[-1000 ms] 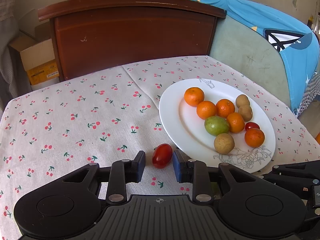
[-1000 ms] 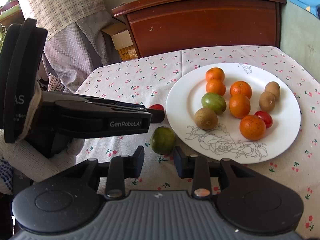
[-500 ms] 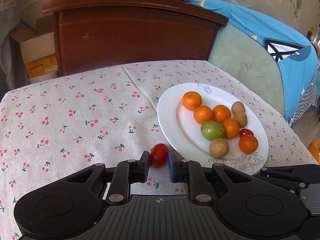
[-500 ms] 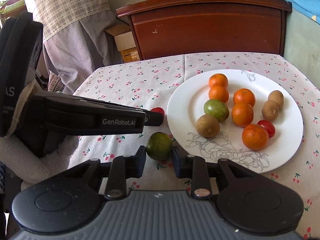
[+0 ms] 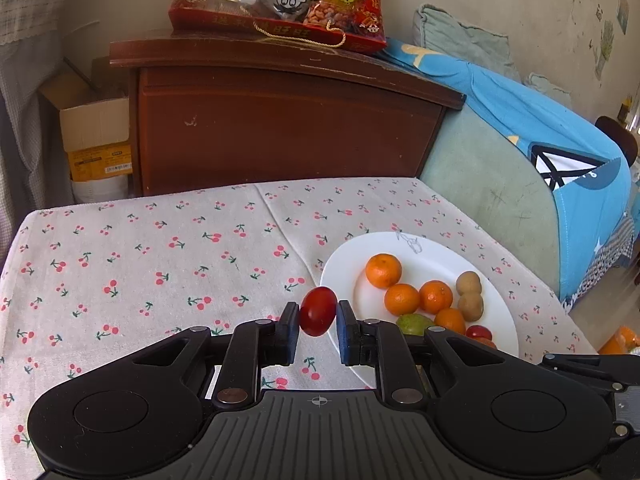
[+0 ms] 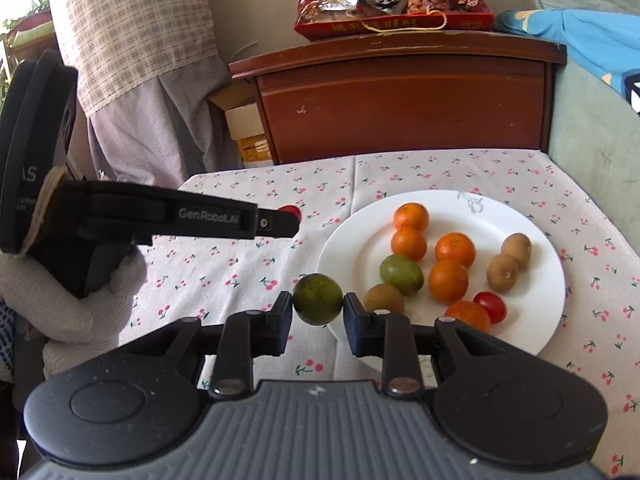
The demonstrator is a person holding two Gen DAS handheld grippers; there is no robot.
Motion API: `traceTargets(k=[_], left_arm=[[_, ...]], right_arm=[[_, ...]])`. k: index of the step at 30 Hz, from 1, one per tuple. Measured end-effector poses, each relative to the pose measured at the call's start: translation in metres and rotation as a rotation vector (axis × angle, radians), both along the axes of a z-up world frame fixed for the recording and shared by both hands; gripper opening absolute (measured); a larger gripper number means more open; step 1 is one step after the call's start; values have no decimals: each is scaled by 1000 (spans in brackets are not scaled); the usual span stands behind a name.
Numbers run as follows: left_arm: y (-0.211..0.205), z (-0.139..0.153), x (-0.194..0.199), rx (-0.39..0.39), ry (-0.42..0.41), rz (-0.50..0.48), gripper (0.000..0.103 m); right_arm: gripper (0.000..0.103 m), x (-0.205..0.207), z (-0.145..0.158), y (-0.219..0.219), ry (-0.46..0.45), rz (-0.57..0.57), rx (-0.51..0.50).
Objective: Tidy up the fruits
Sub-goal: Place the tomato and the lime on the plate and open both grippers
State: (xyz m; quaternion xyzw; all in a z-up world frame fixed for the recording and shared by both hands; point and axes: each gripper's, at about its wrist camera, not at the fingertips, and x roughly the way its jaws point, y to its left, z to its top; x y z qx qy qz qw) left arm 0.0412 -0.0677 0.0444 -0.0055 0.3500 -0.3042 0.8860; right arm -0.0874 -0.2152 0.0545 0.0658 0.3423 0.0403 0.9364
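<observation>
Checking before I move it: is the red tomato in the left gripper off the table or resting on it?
Off the table: the red tomato is pinched in the left gripper.

Left tool and right tool each clamp something, seemingly angled downward, gloved hand gripping the left.

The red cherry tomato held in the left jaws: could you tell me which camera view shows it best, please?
The left wrist view: the red cherry tomato sits front and centre, clamped between the jaws of the left gripper, its whole face visible. In the right wrist view only a sliver of it peeks above that gripper's finger.
</observation>
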Motion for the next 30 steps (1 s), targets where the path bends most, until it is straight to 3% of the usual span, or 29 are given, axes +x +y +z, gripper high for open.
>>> traceTargets(k=[11,30], left_arm=[[-24,2,-6,-21,7,-29,17],[-49,-14,-14,21,35,-58,17]], right_arm=[[28,17,18,-53,-97,-204,-1],[28,35,-3,-83,-52,-343,64]])
